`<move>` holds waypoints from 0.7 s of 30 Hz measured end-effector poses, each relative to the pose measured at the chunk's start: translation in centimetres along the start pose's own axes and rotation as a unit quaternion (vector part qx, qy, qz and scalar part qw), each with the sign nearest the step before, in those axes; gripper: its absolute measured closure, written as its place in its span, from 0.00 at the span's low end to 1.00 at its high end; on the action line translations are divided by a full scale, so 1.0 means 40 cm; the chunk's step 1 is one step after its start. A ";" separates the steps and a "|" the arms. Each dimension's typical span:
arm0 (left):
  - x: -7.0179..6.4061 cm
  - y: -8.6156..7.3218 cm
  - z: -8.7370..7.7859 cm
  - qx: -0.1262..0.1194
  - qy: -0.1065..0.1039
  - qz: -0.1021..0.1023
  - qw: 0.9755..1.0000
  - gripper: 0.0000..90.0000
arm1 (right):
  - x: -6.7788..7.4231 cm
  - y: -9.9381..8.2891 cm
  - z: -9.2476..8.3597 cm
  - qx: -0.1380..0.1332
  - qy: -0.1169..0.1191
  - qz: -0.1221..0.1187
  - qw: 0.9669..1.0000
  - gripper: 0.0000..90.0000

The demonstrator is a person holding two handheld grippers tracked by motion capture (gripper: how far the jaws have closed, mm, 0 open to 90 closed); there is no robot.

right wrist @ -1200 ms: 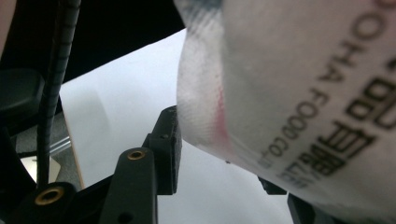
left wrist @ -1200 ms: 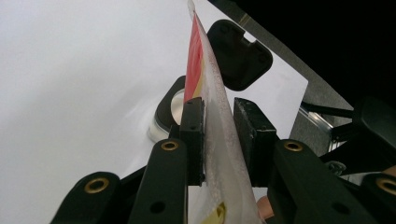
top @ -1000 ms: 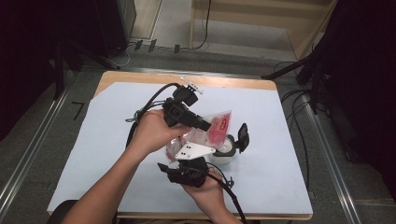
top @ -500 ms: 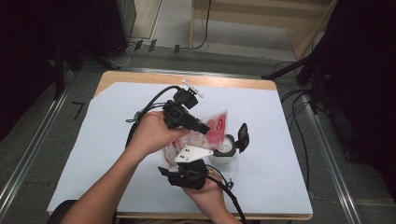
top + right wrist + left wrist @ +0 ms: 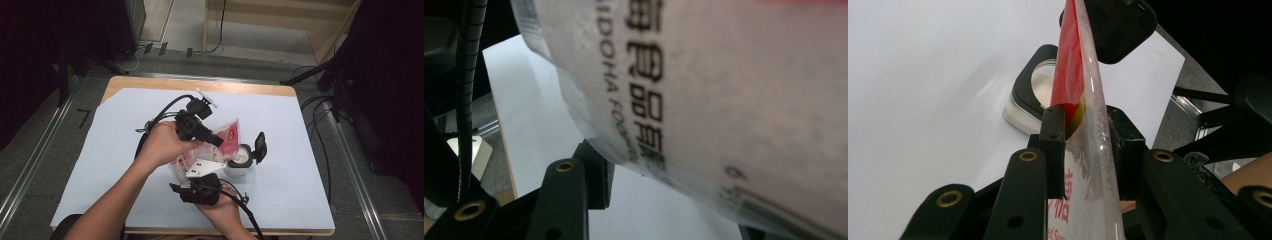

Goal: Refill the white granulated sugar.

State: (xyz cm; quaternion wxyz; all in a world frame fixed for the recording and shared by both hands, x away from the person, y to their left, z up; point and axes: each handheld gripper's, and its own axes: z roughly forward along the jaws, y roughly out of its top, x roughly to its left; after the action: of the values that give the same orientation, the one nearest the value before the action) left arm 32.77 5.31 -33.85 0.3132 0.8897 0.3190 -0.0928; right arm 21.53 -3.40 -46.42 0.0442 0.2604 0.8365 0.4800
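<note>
A clear pouch (image 5: 229, 134) with a red top and black print hangs tilted over a small white container (image 5: 239, 164) whose black lid (image 5: 260, 145) stands flipped up. My left gripper (image 5: 219, 142) is shut on the pouch (image 5: 1071, 65) near its upper part, both pads pressed on the film, and the container's mouth (image 5: 1037, 89) lies just beyond. My right gripper (image 5: 196, 172) comes up from below under its grey plate and is shut on the pouch's lower end. In the right gripper view the pouch (image 5: 724, 100) lies against the left pad (image 5: 593, 167) and hides the other jaw.
A white sheet (image 5: 300, 190) covers the wooden table (image 5: 150, 81). Black cables (image 5: 155, 120) loop to the left of the hands. Metal rails (image 5: 350, 165) run along the floor on both sides, and wooden furniture (image 5: 280, 25) stands behind the table.
</note>
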 end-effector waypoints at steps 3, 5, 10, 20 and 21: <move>0.001 -0.002 0.003 0.003 0.002 0.000 1.000 0.82 | 0.000 -0.004 0.004 0.003 0.002 0.003 1.000 0.61; 0.002 -0.004 0.005 0.004 0.001 0.000 1.000 0.82 | 0.000 -0.007 0.007 0.006 0.003 0.002 1.000 0.61; 0.004 -0.005 0.007 0.004 0.003 -0.002 1.000 0.82 | 0.000 -0.012 0.012 0.009 0.002 0.000 1.000 0.61; 0.007 -0.007 0.012 0.003 0.005 0.001 1.000 0.81 | -0.001 -0.023 0.022 0.017 0.004 -0.003 1.000 0.60; 0.007 -0.006 0.013 0.004 0.005 0.001 1.000 0.81 | 0.000 -0.024 0.023 0.018 0.004 -0.003 1.000 0.60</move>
State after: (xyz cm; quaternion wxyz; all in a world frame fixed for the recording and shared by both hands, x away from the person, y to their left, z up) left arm 32.85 5.29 -34.47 0.3078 0.8918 0.3192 -0.0897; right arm 21.46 -3.07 -47.71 0.0376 0.2565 0.8460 0.4659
